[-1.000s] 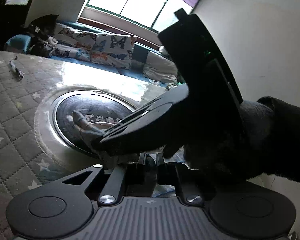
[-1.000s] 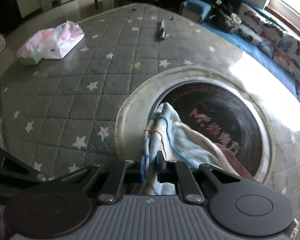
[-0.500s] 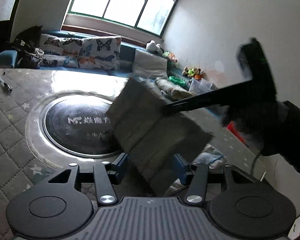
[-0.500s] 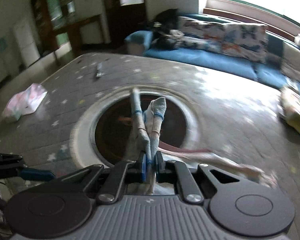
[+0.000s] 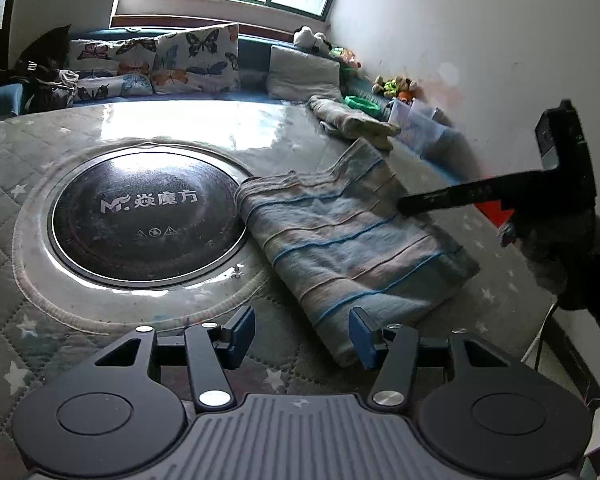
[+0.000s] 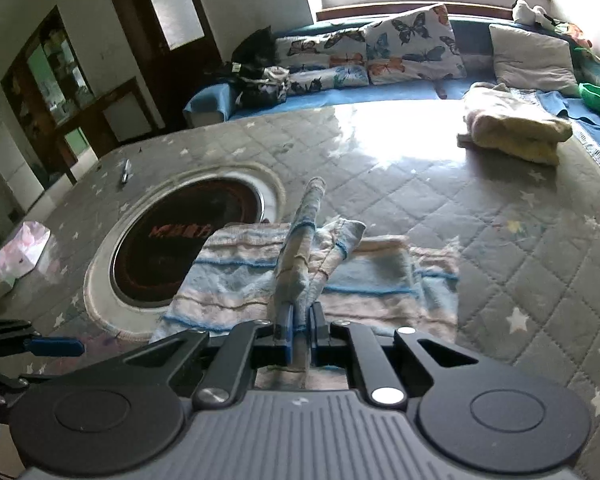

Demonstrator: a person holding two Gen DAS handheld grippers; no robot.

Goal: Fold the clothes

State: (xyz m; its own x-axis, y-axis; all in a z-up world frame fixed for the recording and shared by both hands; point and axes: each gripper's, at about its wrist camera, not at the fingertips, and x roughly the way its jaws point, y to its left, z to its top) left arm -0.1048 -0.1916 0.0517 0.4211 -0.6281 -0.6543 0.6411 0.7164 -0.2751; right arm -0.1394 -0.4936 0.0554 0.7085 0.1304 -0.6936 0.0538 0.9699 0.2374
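Striped towel (image 5: 348, 236), half a second ago bunched and hanging in the air before the left camera, now lies spread in a folded slab on the quilted counter (image 5: 4, 264), its far corner over the rim of the round black plate (image 5: 148, 216). One fold therefore appears laid; further folds may remain. Left tongs (image 5: 302, 332), a second ago closed, now stand spread and empty, low at the towel's near edge. Right tongs (image 6: 300, 322) are pressed together, pinching a gathered corner of the towel that stands up from the slab. In the left view, the right hand (image 5: 556, 248) reaches in level from the right.
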